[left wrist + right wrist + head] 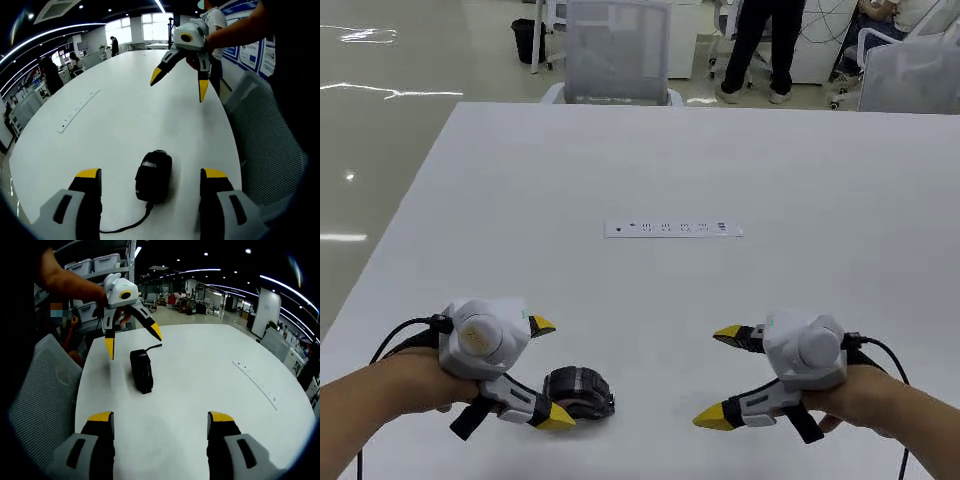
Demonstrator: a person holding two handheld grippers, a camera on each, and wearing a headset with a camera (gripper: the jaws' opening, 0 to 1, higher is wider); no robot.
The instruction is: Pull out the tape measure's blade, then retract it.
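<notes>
A black tape measure [579,391] lies on the white table [700,170] near its front edge, with a thin black cord trailing from it. My left gripper [549,370] is open, its yellow-tipped jaws standing on either side of the tape measure [154,175] without touching it. To the right, my right gripper [719,374] hangs open over bare table, well apart from the tape measure [141,370], which lies ahead of it near the left gripper [132,342]. The right gripper [178,85] faces me across the table in the left gripper view.
A white power strip [673,229] lies flat in the middle of the table. Grey mesh chairs [617,52] stand at the far edge, and a person [765,45] stands beyond them. The table edge runs close on the left.
</notes>
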